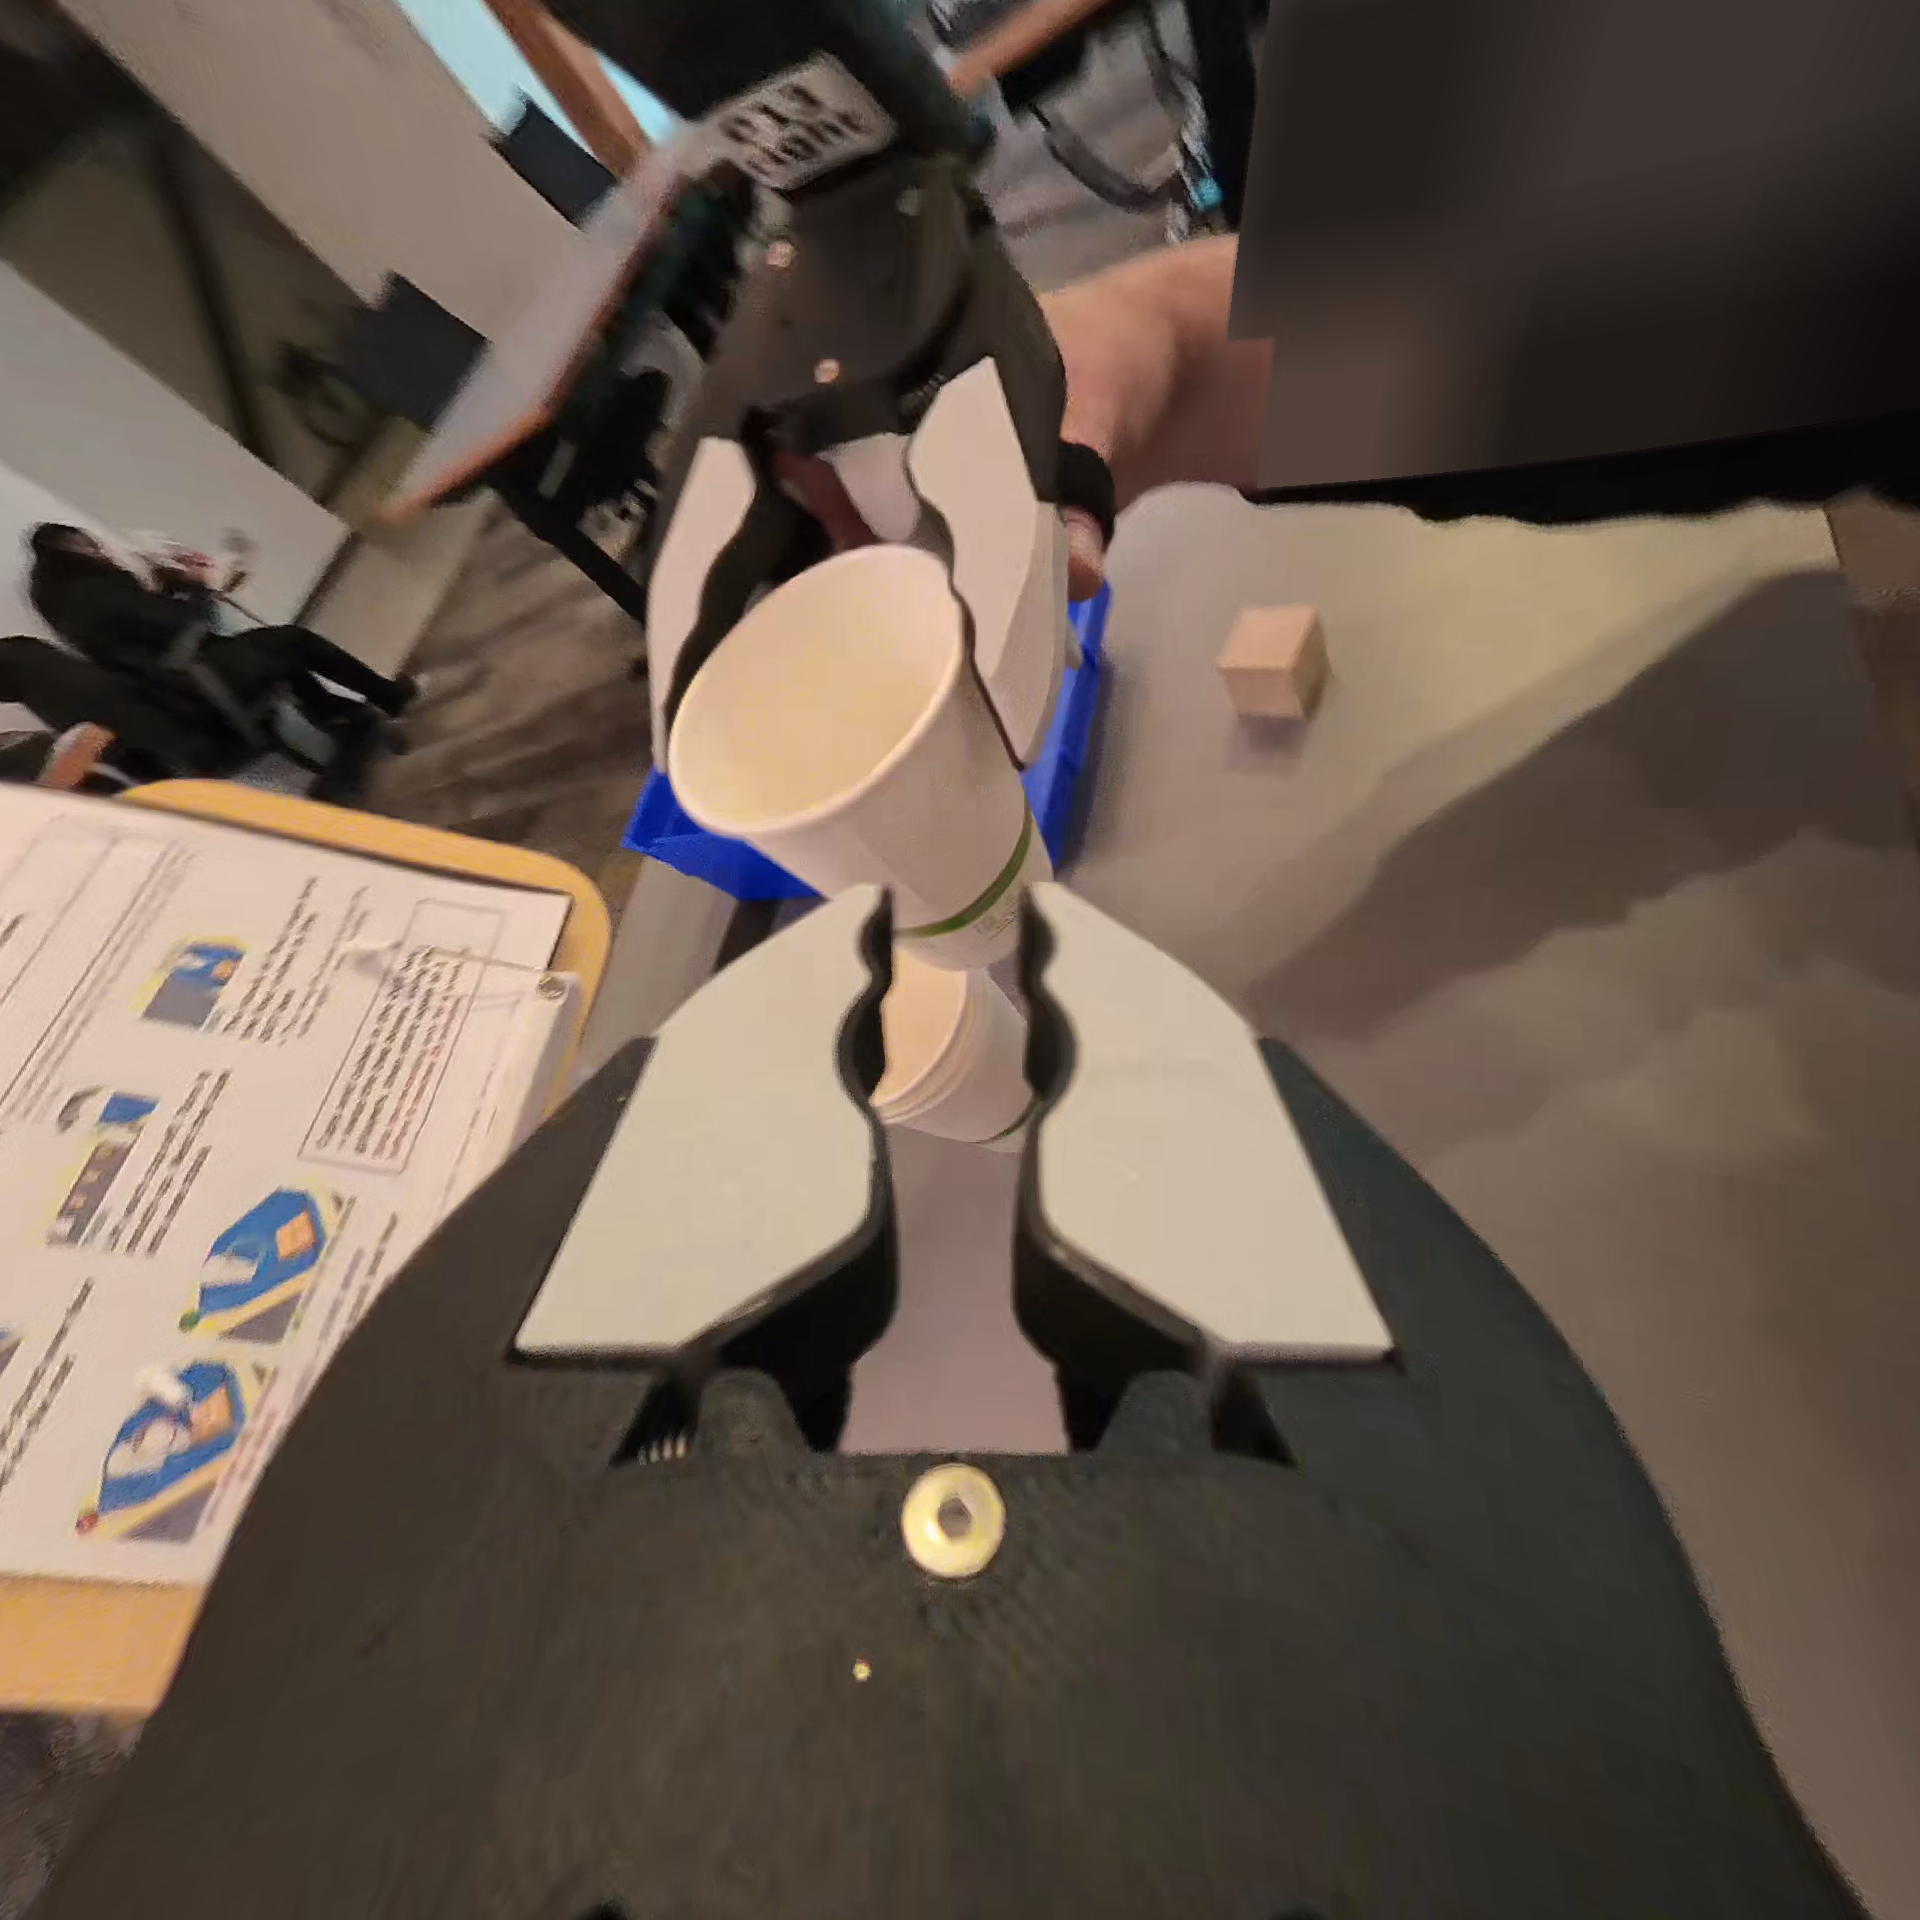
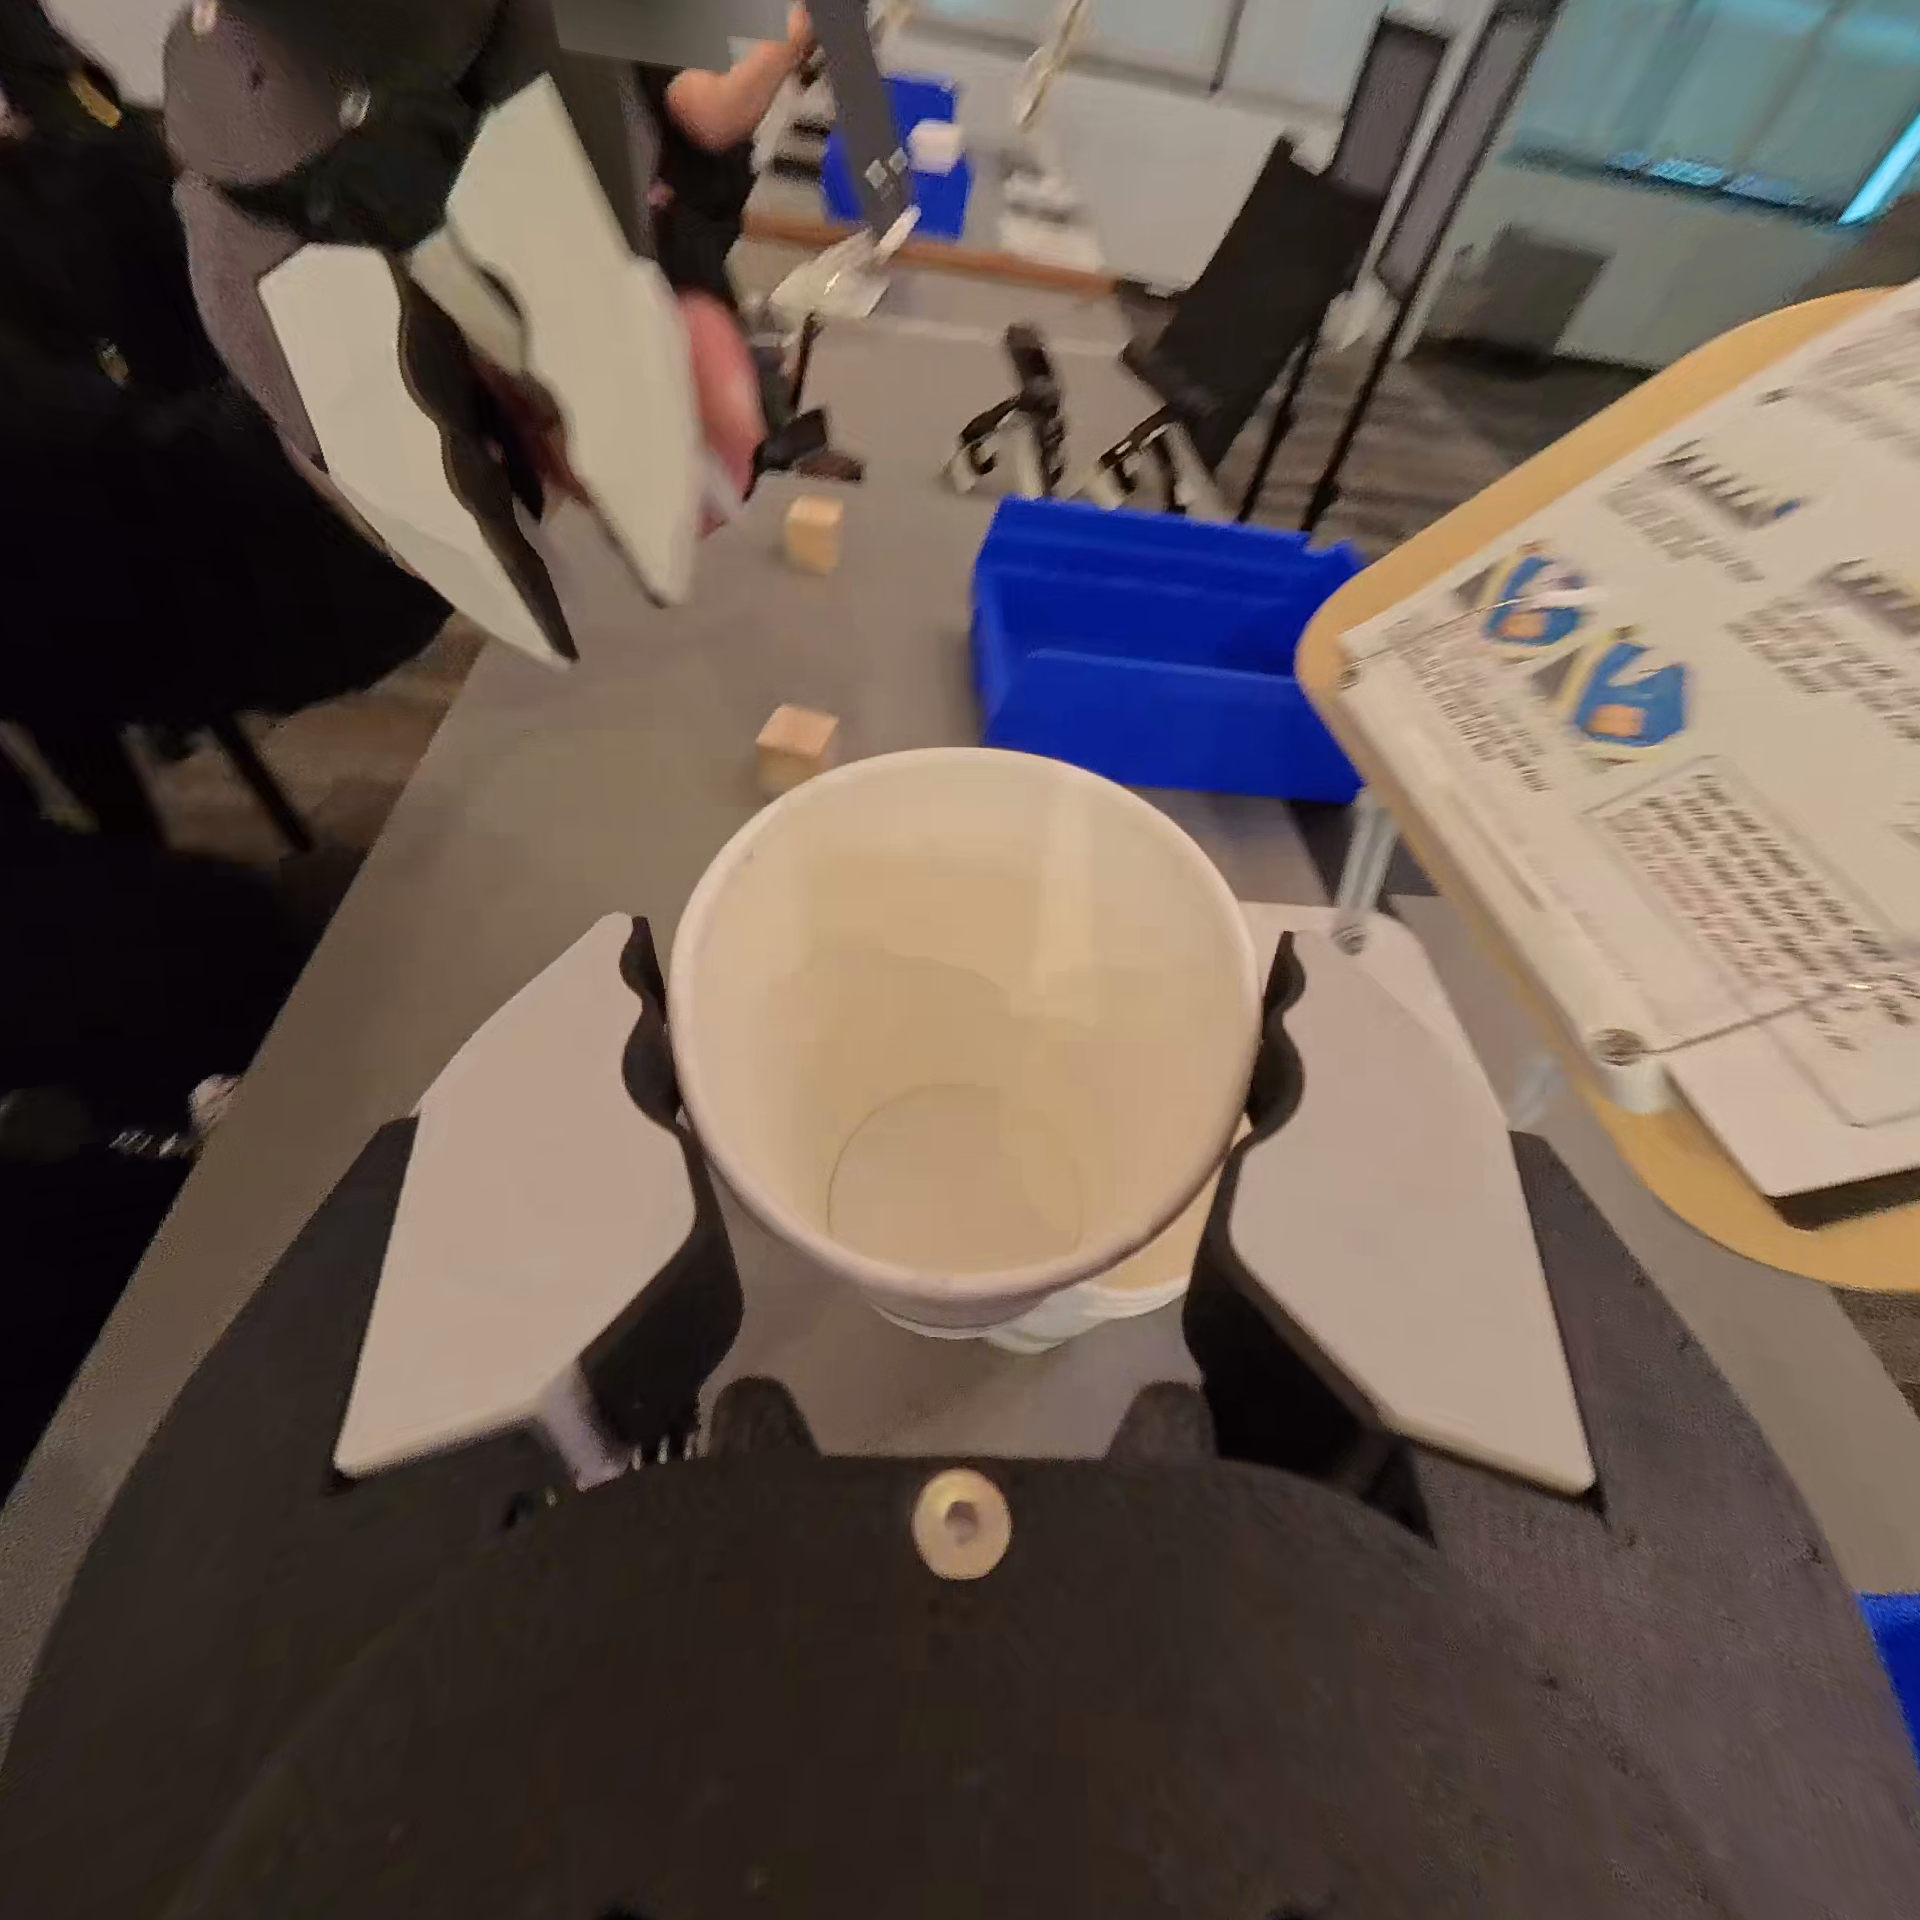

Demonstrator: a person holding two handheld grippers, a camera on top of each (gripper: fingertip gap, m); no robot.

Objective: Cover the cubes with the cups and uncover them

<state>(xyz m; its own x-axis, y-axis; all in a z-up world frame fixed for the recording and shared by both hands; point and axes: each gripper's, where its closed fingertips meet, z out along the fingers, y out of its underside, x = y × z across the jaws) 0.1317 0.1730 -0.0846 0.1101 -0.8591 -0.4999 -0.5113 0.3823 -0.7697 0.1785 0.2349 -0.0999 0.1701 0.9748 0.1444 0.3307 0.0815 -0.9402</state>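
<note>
Readable writing: none. The cup (image 2: 956, 1039) is plain white with a green band and small print near its base, too blurred to read. The instruction sheet (image 2: 1662, 727) has text blocks and blue-and-yellow pictures and is clipped to a tan board (image 2: 1455, 499) to the right of the surface; its text is smeared as well. The surface (image 2: 582, 831) is a matte grey tabletop. The room beyond has carpet floor, black chairs and stands, more grey tables, pale walls and a seated person in dark clothes (image 1: 125, 613). Counts: two wooden cubes, near cube (image 2: 795, 748) just past the cup rim and far cube (image 2: 814, 532) further along the surface, both bare and uncovered; the left wrist view shows only one of them. There is one blue bin (image 2: 1164, 665) on the surface to the right of the cubes, and another blue bin (image 2: 904, 145) on a far table. One cup is in hand, plus a nested stack of cups (image 1: 951, 1070) under it; the number in the stack can't be told. Right gripper (image 2: 961, 940): fingers clamped on the cup's sides, mouth towards the camera, base sitting at or in the top of the stack; seating depth unclear. Left gripper (image 1: 956, 914): fingers at a narrow gap, gripping nothing, held up off the surface to the left of the cup, with the stack visible through the gap.
</note>
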